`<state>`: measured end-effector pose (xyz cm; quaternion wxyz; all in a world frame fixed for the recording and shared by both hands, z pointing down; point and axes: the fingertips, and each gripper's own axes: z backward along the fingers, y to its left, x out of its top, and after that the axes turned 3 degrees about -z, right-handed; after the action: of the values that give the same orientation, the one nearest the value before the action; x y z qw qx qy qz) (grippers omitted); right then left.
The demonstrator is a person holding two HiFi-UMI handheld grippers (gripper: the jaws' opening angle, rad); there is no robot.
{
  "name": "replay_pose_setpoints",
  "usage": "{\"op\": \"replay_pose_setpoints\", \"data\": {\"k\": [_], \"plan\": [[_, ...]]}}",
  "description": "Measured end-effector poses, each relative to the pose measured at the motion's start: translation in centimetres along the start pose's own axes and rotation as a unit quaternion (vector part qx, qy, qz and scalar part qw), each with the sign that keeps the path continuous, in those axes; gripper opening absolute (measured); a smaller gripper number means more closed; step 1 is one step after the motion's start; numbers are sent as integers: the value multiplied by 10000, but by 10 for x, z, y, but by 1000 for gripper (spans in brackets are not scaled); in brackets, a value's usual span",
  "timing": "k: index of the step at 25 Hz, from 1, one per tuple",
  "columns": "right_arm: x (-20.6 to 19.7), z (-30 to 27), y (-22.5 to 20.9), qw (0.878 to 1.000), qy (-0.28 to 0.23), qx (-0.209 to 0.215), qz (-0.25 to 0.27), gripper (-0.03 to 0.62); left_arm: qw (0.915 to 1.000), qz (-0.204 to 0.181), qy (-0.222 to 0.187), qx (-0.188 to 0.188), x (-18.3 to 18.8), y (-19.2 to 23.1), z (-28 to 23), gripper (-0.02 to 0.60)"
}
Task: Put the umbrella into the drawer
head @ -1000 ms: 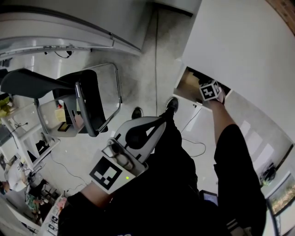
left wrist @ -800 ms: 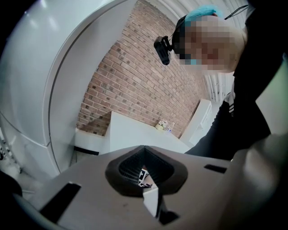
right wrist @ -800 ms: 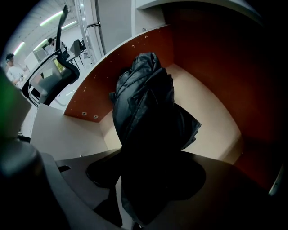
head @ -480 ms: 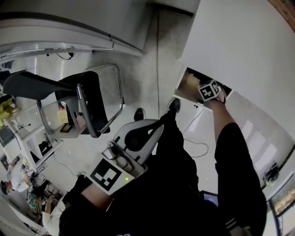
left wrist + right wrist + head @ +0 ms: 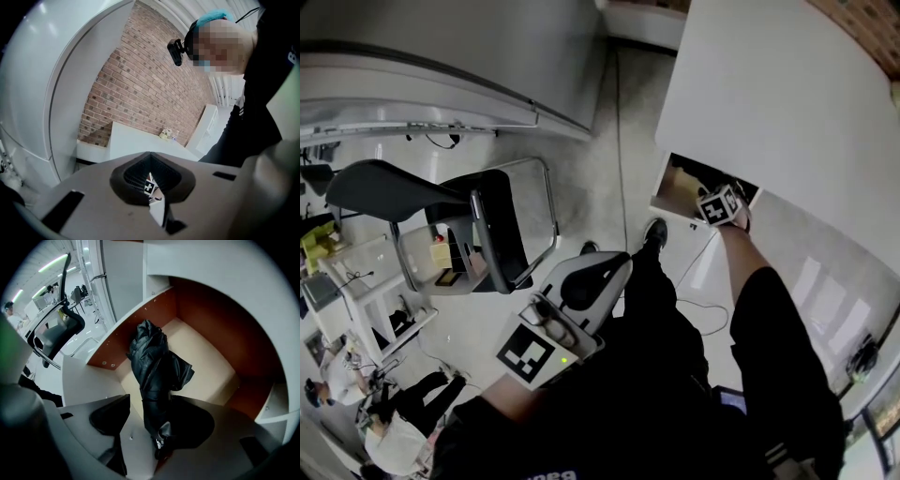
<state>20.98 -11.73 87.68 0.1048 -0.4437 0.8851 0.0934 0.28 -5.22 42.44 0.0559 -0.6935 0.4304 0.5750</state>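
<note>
A black folded umbrella (image 5: 154, 366) lies slanted in the open drawer (image 5: 201, 362), its far end toward the back of the wooden box. Its near end sits between the jaws of my right gripper (image 5: 157, 437) and touches the right pad. A gap shows beside the left pad, so the jaws stand open. In the head view the right gripper (image 5: 719, 208) is at the drawer (image 5: 680, 183) under the white tabletop, and the umbrella is hidden there. My left gripper (image 5: 619, 264) is held by the person's body, shut and empty (image 5: 151, 187).
A black office chair (image 5: 441, 211) stands to the left on the pale floor. The white tabletop (image 5: 769, 94) overhangs the drawer. A cable (image 5: 698, 300) trails on the floor near the person's shoe (image 5: 654, 230). Two people (image 5: 384, 431) are at the lower left.
The head view has drifted a little, bringing two people into the lower left. The right gripper stays at the drawer and the left gripper stays by the body.
</note>
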Motion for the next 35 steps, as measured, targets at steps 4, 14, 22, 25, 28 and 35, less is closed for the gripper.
{"op": "replay_pose_setpoints", "data": {"k": [4, 14, 22, 25, 28, 35], "plan": [[-3, 36, 21, 9989, -276, 173, -327, 287, 9999, -38, -98, -75, 9, -11, 14, -3], [16, 182, 67, 9849, -1394, -39, -1021, 285, 9941, -362, -346, -959, 34, -32, 54, -3], [43, 306, 122, 9463, -2601, -214, -1907, 264, 9814, -650, -347, -1773, 40, -49, 97, -3], [49, 351, 142, 9289, -2984, -303, -2170, 253, 9754, -731, -311, -2054, 37, -54, 111, -3], [48, 392, 157, 9144, -3271, -474, -2338, 241, 9677, -805, -297, -2369, 36, -60, 121, -3], [45, 464, 190, 8855, -3770, -494, -2669, 214, 9554, -869, -213, -2813, 34, -80, 136, -3]]}}
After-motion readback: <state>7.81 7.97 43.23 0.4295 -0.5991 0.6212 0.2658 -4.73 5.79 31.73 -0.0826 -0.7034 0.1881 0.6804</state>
